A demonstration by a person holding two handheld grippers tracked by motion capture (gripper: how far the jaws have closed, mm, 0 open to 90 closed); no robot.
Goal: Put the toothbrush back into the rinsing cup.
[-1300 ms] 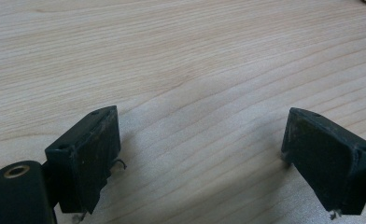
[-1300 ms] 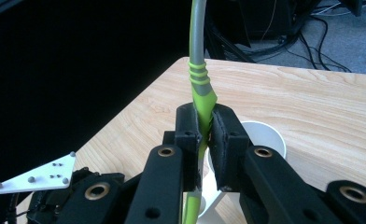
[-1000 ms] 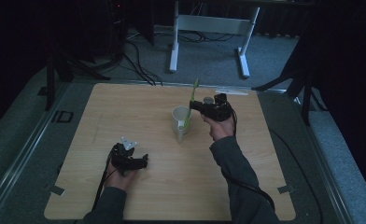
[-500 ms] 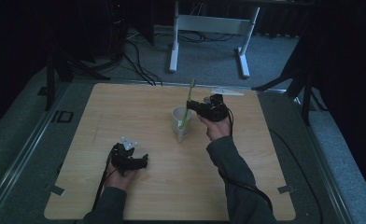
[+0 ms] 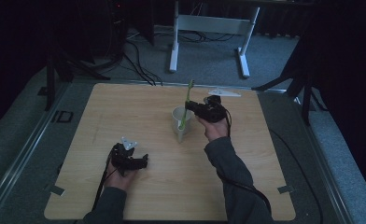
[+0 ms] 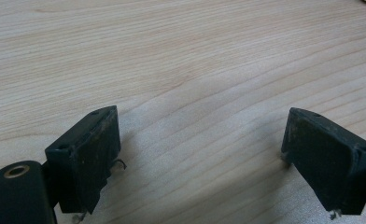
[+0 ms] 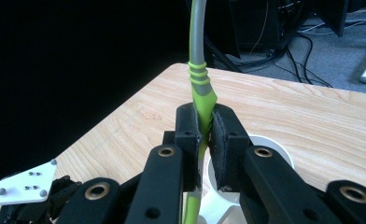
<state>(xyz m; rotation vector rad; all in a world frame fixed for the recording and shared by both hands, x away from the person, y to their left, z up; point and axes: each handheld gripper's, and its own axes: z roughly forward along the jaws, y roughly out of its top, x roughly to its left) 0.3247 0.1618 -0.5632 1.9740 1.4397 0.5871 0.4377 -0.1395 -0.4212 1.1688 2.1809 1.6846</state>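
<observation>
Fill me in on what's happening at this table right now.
A person works two hand-held grippers over a wooden table. The right gripper is shut on a green toothbrush, holding it nearly upright with its lower end inside a white mug. The left gripper rests open on the table near the person, holding nothing.

Standing far beyond the right gripper [image 5: 189, 106]: white desk frame [image 5: 214, 23] on grey carpet [image 5: 274, 60]; black cables [image 5: 139, 65] trailing farther left.
</observation>
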